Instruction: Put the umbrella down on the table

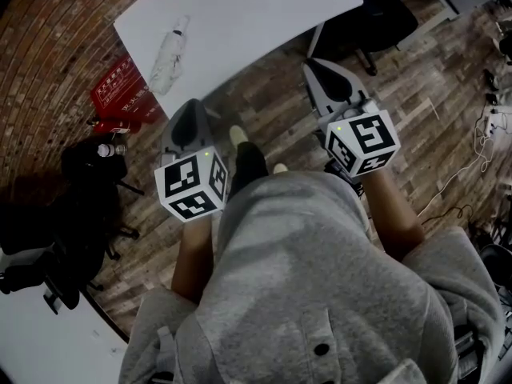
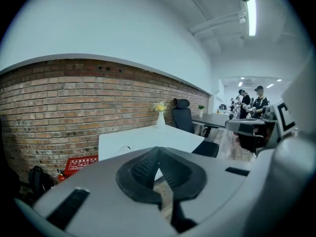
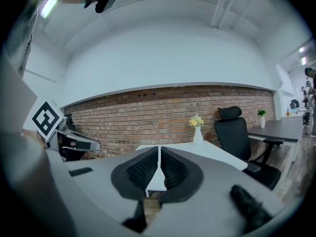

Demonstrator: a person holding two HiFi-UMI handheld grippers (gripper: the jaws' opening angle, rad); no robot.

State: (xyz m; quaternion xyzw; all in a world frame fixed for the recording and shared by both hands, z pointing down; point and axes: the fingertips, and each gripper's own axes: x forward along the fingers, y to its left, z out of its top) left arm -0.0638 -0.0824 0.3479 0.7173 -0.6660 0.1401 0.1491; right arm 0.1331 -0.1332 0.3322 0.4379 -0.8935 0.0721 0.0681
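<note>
Already, umbrella (image 1: pixel 170 50) on table (image 1: pixel 256 14), well apart from left gripper (image 1: pixel 190 114) and right gripper (image 1: pixel 318 72), both jaws clenched empty

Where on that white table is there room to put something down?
The table is bare from the umbrella near its left edge across to the side by the black chair. A flower vase stands at the far end. Crowded: between table and brick wall, a red sign and a black bag.
</note>
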